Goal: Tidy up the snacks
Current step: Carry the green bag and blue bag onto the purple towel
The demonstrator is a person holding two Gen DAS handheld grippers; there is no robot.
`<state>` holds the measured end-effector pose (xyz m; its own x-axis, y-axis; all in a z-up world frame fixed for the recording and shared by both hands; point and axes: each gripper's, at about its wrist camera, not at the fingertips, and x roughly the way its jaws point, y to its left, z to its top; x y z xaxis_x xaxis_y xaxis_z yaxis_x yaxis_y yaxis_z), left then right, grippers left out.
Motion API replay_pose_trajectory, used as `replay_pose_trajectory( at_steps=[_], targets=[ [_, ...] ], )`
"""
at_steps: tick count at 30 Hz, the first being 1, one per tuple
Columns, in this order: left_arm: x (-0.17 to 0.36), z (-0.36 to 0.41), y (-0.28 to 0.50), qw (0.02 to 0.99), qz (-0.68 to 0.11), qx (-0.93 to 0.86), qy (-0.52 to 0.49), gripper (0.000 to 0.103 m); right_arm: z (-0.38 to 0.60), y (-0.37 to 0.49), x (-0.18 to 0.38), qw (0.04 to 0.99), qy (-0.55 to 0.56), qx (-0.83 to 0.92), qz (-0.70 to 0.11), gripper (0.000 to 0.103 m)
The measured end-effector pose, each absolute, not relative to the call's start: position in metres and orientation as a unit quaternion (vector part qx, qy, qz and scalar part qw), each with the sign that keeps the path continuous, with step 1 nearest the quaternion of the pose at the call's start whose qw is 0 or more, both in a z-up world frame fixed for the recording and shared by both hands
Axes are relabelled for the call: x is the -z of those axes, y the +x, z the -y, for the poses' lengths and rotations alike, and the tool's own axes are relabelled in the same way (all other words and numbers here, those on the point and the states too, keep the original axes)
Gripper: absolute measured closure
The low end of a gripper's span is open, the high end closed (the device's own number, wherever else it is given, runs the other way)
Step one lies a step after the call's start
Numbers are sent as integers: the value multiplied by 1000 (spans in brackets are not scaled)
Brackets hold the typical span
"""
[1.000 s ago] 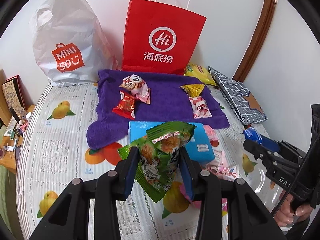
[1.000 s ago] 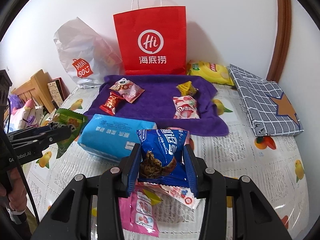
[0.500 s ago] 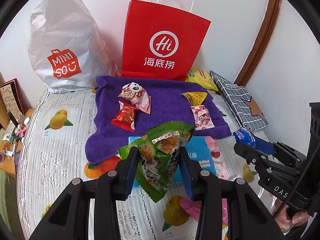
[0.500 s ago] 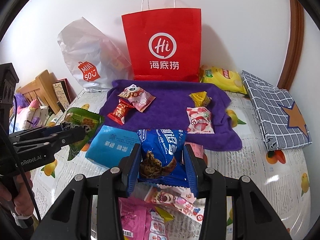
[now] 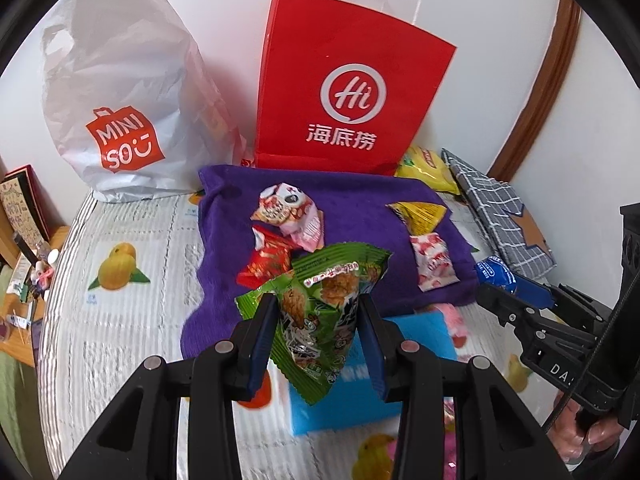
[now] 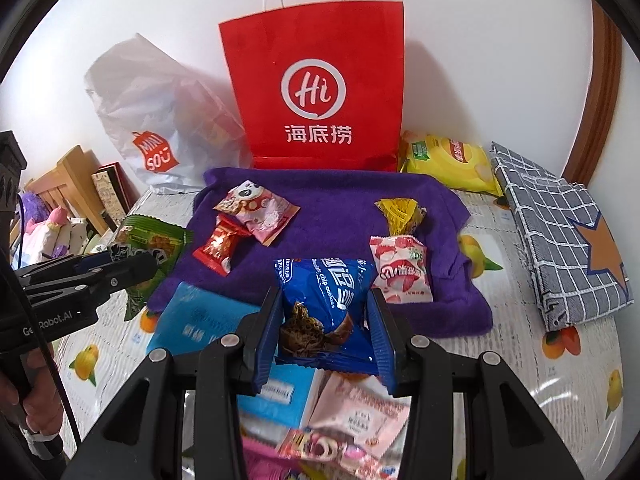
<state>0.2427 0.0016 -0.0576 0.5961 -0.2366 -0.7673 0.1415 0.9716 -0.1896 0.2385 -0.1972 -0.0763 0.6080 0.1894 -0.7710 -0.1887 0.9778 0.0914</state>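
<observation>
While the green snack packet [image 5: 324, 312] hung pinched between the blue pads of the left gripper [image 5: 318, 344], it was held up over the near edge of the purple towel [image 5: 360, 204], with a flat light-blue pack [image 5: 416, 332] on the table beneath it. The right gripper [image 6: 326, 336] was clamped in the same way on a blue cookie packet [image 6: 324, 304], also lifted above the towel's front edge.

On the towel lay four small snacks in two pairs: a pink-and-white panda packet [image 6: 256, 206] touching a red packet [image 6: 218, 248] on the left side, and a yellow packet [image 6: 400, 212] just above a pink strawberry packet [image 6: 400, 276] on the right. Below the right gripper, pink wrappers [image 6: 360, 412] overlapped one another on the fruit-printed tablecloth [image 6: 560, 380].

Behind the towel a red paper bag [image 6: 316, 92] stood upright against the wall, a white plastic bag [image 6: 160, 120] slumped to its left and a yellow chip bag [image 6: 448, 160] lay to its right. A folded grey checked cloth [image 6: 560, 240] rested near the right edge.
</observation>
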Motion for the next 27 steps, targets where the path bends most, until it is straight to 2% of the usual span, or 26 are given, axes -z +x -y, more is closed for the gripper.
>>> replay_pose_trajectory(
  at_steps=[14,27],
  targets=[
    [91,-9,312,879,-458,112,-61,64,187,310,128,876,-2,-98,-472,61],
    [116,-2,335,873,-473,108,-52,64,185,334,159,861,-10,-94,-500,61]
  ],
)
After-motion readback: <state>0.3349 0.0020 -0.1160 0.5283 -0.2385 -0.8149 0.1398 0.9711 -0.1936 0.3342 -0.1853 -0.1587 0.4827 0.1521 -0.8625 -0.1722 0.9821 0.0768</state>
